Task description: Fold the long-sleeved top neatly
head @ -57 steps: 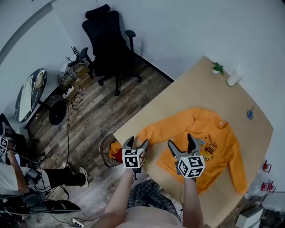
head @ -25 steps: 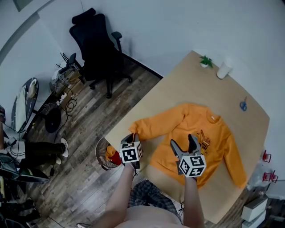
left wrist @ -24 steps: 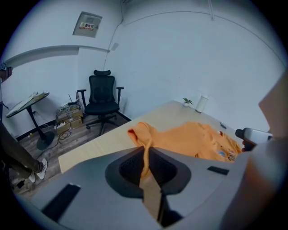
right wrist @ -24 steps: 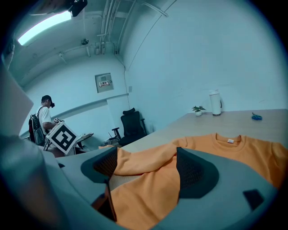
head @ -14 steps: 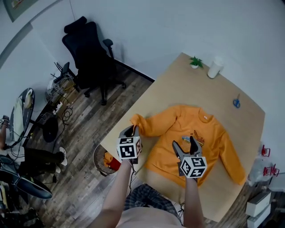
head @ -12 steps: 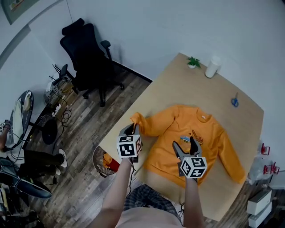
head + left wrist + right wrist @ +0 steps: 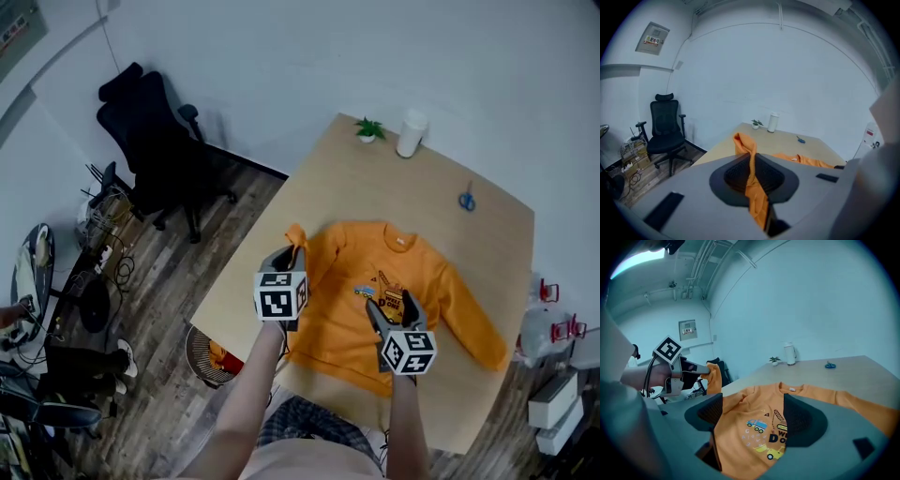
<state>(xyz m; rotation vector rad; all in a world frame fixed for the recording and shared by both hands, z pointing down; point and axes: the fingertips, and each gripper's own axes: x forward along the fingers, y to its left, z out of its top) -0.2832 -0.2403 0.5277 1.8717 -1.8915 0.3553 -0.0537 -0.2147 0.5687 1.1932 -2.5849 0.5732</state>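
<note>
An orange long-sleeved top (image 7: 375, 281) with a printed front lies flat on the wooden table (image 7: 347, 183). My left gripper (image 7: 291, 251) is shut on the cuff of the top's left sleeve (image 7: 296, 234) and holds it raised above the table's left side. In the left gripper view the orange sleeve (image 7: 752, 173) runs between the closed jaws. My right gripper (image 7: 392, 305) stands open over the lower front of the top, with nothing gripped. In the right gripper view the top (image 7: 759, 427) shows between its spread fingers, and the left gripper (image 7: 689, 371) holds the cuff (image 7: 714, 376) up.
A small plant (image 7: 367, 128) and a white cylinder (image 7: 411, 134) stand at the table's far edge. Blue scissors (image 7: 467, 201) lie at the far right. On the floor are a black office chair (image 7: 155, 141) and a wire basket (image 7: 208, 354).
My left gripper has risen and carried the sleeve cuff rightward toward the top's body, so the sleeve no longer lies stretched out. The right gripper has shifted over the top's front.
</note>
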